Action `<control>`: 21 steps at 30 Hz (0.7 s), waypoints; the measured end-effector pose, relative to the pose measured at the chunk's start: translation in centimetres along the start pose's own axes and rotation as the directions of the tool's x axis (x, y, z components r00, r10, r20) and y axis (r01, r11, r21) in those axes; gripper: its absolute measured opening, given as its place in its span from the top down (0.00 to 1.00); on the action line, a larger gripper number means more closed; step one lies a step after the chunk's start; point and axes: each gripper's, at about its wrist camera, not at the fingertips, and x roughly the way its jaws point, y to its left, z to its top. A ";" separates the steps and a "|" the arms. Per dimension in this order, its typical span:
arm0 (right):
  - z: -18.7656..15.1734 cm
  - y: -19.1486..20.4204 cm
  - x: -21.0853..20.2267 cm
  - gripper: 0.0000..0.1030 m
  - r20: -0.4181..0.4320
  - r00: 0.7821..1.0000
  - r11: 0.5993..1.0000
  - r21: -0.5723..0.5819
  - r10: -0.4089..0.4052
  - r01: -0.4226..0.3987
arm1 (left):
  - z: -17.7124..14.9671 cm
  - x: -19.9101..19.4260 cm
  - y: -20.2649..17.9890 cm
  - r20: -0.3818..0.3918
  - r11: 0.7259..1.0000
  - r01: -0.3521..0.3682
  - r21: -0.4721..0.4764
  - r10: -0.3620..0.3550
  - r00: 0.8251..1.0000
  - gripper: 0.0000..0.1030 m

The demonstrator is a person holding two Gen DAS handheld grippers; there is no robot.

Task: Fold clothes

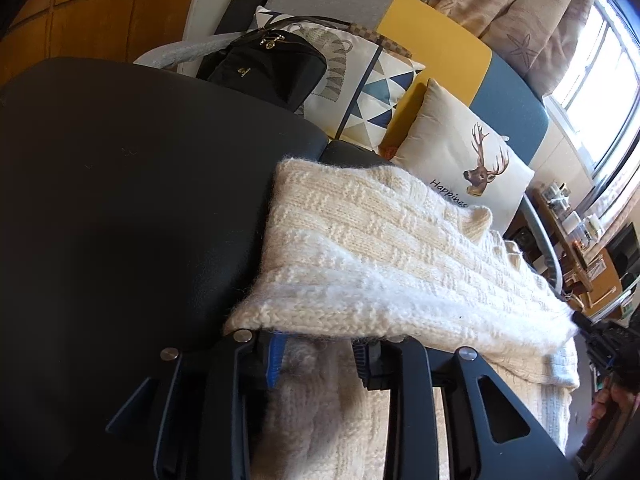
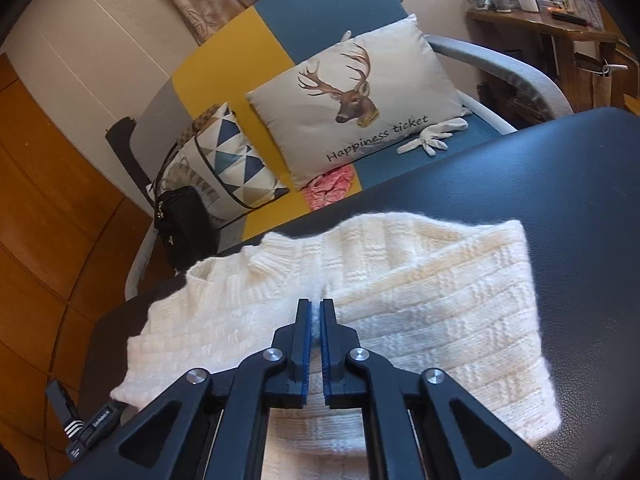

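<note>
On the black bench [image 2: 560, 184] lies the cream knit sweater [image 2: 420, 300], partly folded, one layer doubled over another.

Right wrist view: right gripper [image 2: 315, 312] at 6 o'clock, fingers [image 2: 303, 332] drawn narrow with a tuft of the knit pinched between the blue pads. Sweater spreads from 9 to 4 o'clock. Behind it, at 12 o'clock, a sofa [image 2: 320, 12] in yellow, blue and grey panels. Only this view shows a white glove [image 2: 434, 138] on the seat, a pink cloth [image 2: 330, 188] tucked under the deer cushion [image 2: 356, 104], and a wooden side table [image 2: 540, 28] at 1 o'clock.

Left wrist view: left gripper [image 1: 316, 344] at 6 o'clock, fingers set apart, tips under the lifted sweater edge [image 1: 320, 320]; whether they clamp it, cannot tell. Only this view shows the window [image 1: 600, 76] at 2 o'clock and the other gripper's tip [image 1: 600, 336] at 4 o'clock on the sweater's far end.

Writing: cushion reads "Happiness ticket" in full in the right view; cut to "Happines" in the left. Black bag [image 1: 264, 68] carries a gold emblem, unreadable. Triangle-pattern cushion [image 1: 380, 84] beside it.
</note>
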 end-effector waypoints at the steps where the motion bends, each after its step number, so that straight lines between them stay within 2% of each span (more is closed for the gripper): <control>1: -0.1 -0.2 0.4 0.97 -0.011 1.000 1.000 -0.001 -0.006 0.006 | 0.0 0.0 0.1 -0.001 1.000 0.002 -0.001 -0.002 1.000 0.70; 2: -0.3 -0.3 0.8 0.97 -0.024 1.000 1.000 -0.007 -0.013 0.013 | 0.1 0.0 0.1 -0.001 1.000 0.001 0.000 -0.001 1.000 0.70; 4: -0.8 -1.0 1.1 0.97 -0.038 0.999 0.999 0.035 0.024 -0.023 | 0.0 -0.1 0.0 -0.002 1.000 0.001 0.009 -0.001 1.000 0.67; 7: -1.6 -2.3 1.3 0.91 -0.052 0.994 0.989 0.116 0.099 -0.092 | 0.0 -0.2 -0.5 -0.007 0.999 0.006 0.034 -0.005 1.000 0.57; 9: -1.9 -3.3 0.4 0.75 -0.025 0.992 0.977 0.175 0.124 -0.118 | 0.0 -0.3 -0.9 -0.011 0.998 -0.004 0.058 0.005 1.000 0.54; 12: -1.9 -3.7 -0.5 0.72 -0.023 0.994 0.979 0.179 0.105 -0.099 | -0.2 -0.5 -1.4 -0.013 0.996 -0.031 0.085 0.032 0.999 0.53; 15: -1.8 -3.2 0.5 0.72 -0.083 0.986 0.978 0.165 0.146 -0.131 | -0.3 -0.6 -1.9 -0.014 0.992 -0.057 0.111 0.059 0.998 0.53; 18: -2.0 -1.8 2.0 0.72 -0.142 0.978 0.984 0.115 0.150 -0.135 | -0.5 -0.8 -2.3 -0.015 0.987 -0.083 0.138 0.086 0.996 0.53; 19: -2.1 -1.1 2.3 0.77 -0.155 0.977 0.987 0.088 0.148 -0.135 | -0.5 -0.8 -2.5 -0.015 0.985 -0.092 0.147 0.095 0.995 0.53; 20: -2.0 -0.3 2.2 0.89 -0.149 0.981 0.992 0.035 0.124 -0.120 | -0.6 -0.9 -2.6 -0.017 0.983 -0.099 0.153 0.103 0.995 0.53; 21: -1.8 0.6 1.8 0.89 -0.132 0.987 0.995 -0.032 0.089 -0.094 | -0.6 -0.9 -2.6 -0.021 0.983 -0.102 0.155 0.106 0.994 0.53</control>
